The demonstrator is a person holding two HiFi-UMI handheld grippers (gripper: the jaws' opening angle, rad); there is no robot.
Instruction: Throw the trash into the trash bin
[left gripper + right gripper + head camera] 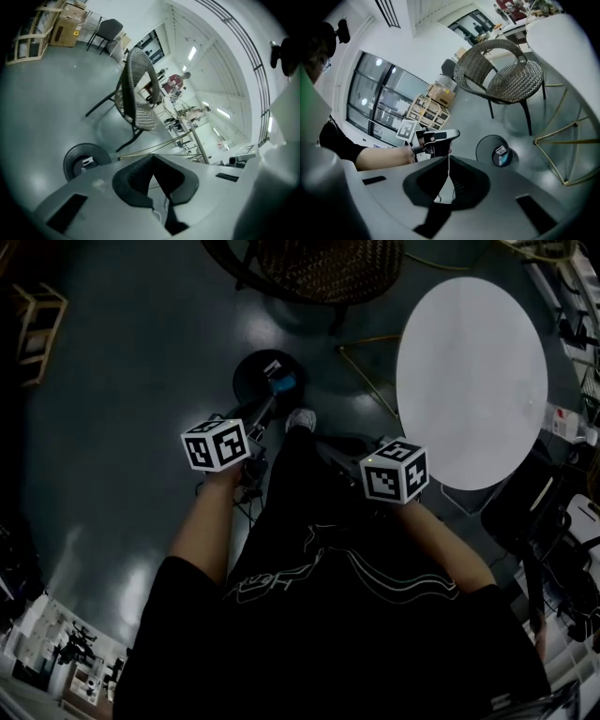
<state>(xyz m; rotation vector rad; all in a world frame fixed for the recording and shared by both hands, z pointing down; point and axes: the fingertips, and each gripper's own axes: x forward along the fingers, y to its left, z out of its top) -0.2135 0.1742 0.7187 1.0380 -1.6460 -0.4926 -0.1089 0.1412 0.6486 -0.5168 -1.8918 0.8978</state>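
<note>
Trash point(87, 162) lies in the bin point(70, 157), apart from the closed left tongs point(153, 159)

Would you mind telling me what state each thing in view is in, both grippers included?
Left gripper: shut, nothing between its jaws.
Right gripper: shut, nothing held.
Trash bin: upright on the floor, open at the top, trash inside.
Trash: lying in the bin.
Wicker chair: upright, nobody on the seat.
Round table: upright.
</note>
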